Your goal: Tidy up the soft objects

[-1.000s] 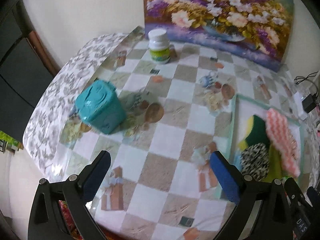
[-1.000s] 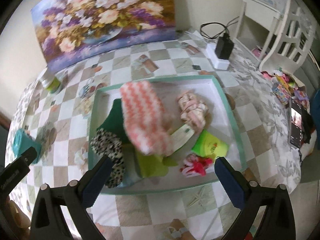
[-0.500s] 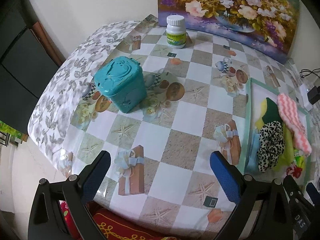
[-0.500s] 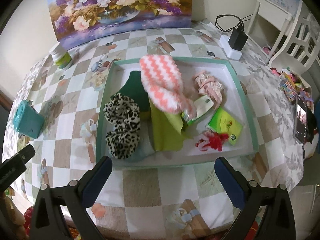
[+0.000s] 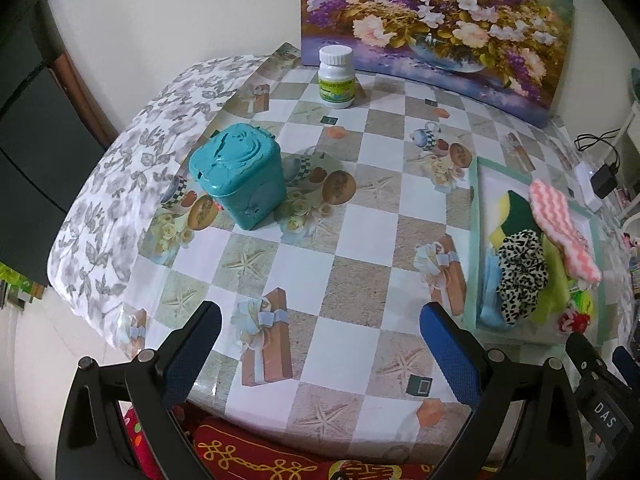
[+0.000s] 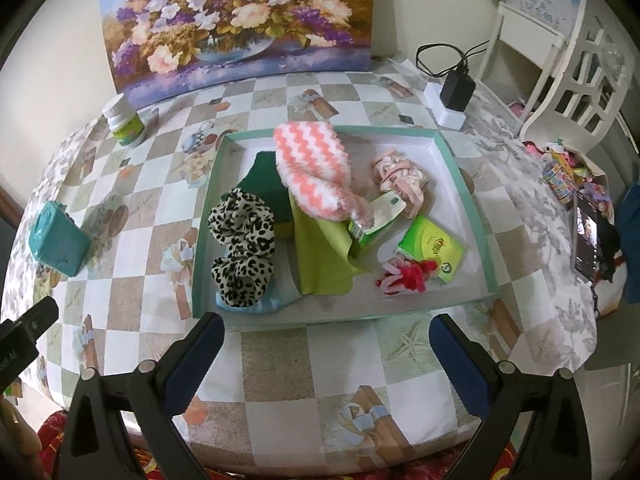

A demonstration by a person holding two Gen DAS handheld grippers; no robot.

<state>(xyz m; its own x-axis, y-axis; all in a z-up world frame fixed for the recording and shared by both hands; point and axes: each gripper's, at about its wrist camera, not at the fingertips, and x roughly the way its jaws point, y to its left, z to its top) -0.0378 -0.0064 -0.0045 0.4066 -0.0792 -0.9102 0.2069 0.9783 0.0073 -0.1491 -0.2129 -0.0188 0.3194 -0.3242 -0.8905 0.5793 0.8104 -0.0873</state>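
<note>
A teal-rimmed white tray (image 6: 464, 184) holds soft things: a pink-and-white zigzag fluffy sock (image 6: 312, 164), a leopard-print scrunchie (image 6: 242, 240), a lime cloth (image 6: 320, 256), a dark green cloth (image 6: 264, 184), a pale pink scrunchie (image 6: 400, 174), a red-and-white hair tie (image 6: 404, 276) and green packets (image 6: 432, 248). My right gripper (image 6: 326, 344) is open and empty, held back over the table's near edge in front of the tray. My left gripper (image 5: 320, 332) is open and empty over the table's front left; the tray (image 5: 474, 240) lies to its right.
A teal lidded box (image 5: 240, 176) stands at the table's left. A white pill bottle (image 5: 336, 78) stands by the flower painting (image 5: 432, 20). A charger and power strip (image 6: 452, 96) lie behind the tray. A white chair (image 6: 572, 60) and clutter are at the right.
Both grippers have pulled back and up from the table, so more of it shows. The zigzag sock, in the air a second ago, now lies in the tray.
</note>
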